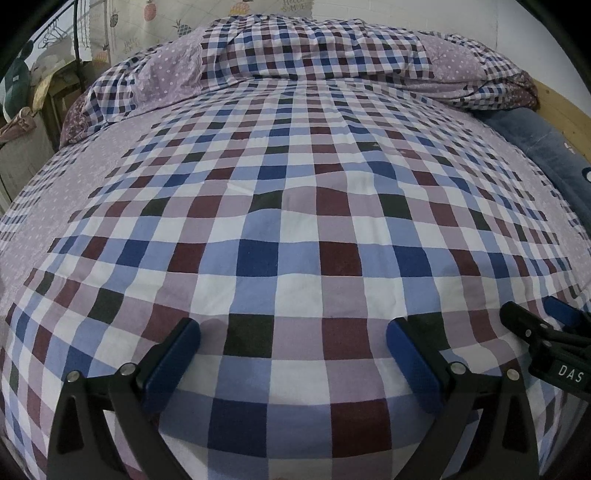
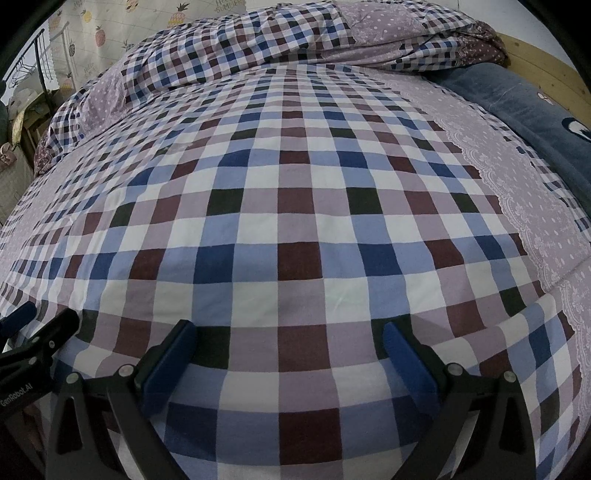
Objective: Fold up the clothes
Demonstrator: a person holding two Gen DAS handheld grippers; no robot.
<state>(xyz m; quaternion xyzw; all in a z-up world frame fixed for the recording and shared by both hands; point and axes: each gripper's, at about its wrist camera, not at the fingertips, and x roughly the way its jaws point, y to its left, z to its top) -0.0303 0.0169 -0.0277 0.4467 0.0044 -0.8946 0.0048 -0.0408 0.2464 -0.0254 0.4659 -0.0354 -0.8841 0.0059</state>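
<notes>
No loose garment shows in either view. My left gripper (image 1: pixel 293 332) stands open low over the checked bedsheet (image 1: pixel 295 206), its blue pads (image 1: pixel 173 358) wide apart with nothing between them. My right gripper (image 2: pixel 290 334) is likewise open above the same checked bedsheet (image 2: pixel 295 206), nothing in its jaws. In the left wrist view the right gripper (image 1: pixel 543 328) appears at the right edge. The left gripper (image 2: pixel 33 339) shows at the left edge of the right wrist view. Both hover near the front edge of the bed.
A rumpled checked quilt (image 1: pixel 314 48) lies bunched across the far end of the bed. A dark blue blanket (image 2: pixel 524 103) runs along the right side by a wooden bed frame (image 2: pixel 546 62). A pineapple-print curtain (image 1: pixel 155 22) and a hanger rack (image 1: pixel 55 33) stand at far left.
</notes>
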